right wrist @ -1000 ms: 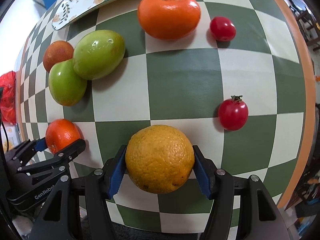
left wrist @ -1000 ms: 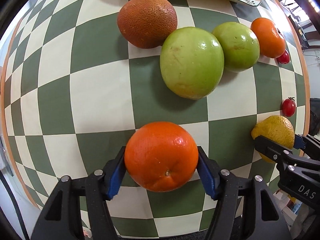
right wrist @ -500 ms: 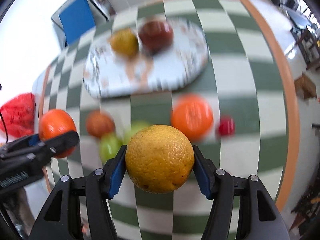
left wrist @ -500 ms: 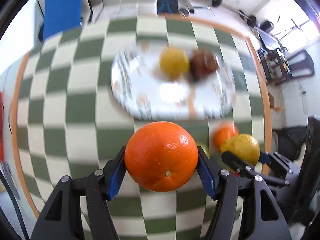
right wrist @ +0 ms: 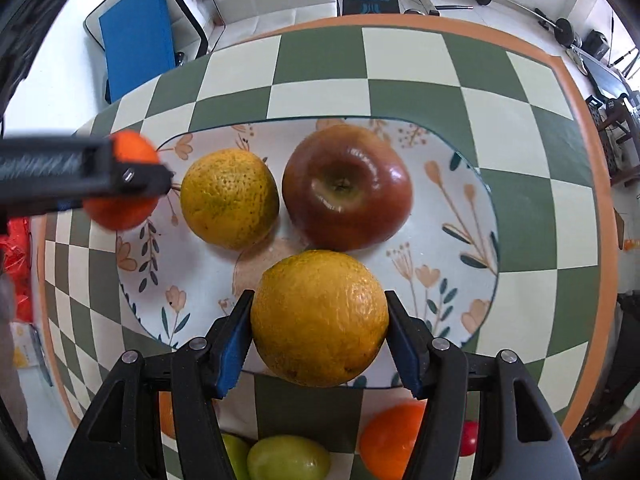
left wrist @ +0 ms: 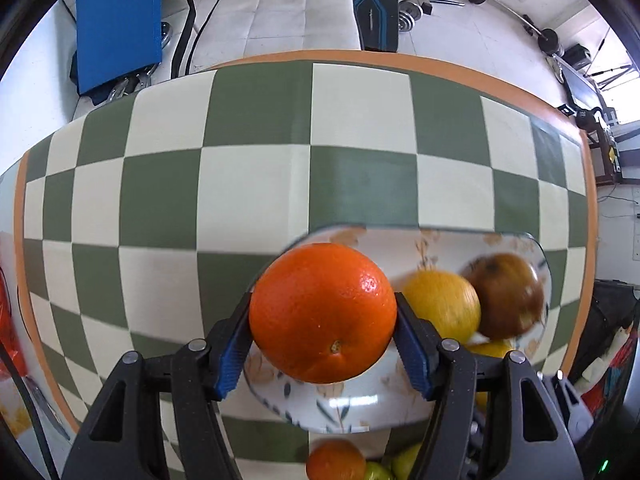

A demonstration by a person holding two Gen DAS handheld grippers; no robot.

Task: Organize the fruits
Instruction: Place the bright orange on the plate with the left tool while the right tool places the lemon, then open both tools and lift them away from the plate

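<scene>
My left gripper (left wrist: pixel 323 322) is shut on a bright orange (left wrist: pixel 322 313) and holds it above the left end of the floral plate (left wrist: pixel 352 404). My right gripper (right wrist: pixel 319 320) is shut on a yellow orange (right wrist: pixel 319 318) above the plate's near edge (right wrist: pixel 460 208). On the plate lie a yellow-green orange (right wrist: pixel 230 199) and a dark red apple (right wrist: pixel 347 188); both also show in the left wrist view, orange (left wrist: pixel 442 306), apple (left wrist: pixel 506 295). The left gripper with its orange shows in the right wrist view (right wrist: pixel 120 182).
The checkered table (left wrist: pixel 248 188) has an orange rim. Below the plate on the table lie an orange (right wrist: pixel 390 440), green fruits (right wrist: pixel 288 458) and a cherry tomato (right wrist: pixel 469 438). A blue panel (right wrist: pixel 132 48) and gym gear stand beyond the table.
Both grippers lifted their oranges off the table and carried them away from the loose fruit to over the plate. The plate is now close below both.
</scene>
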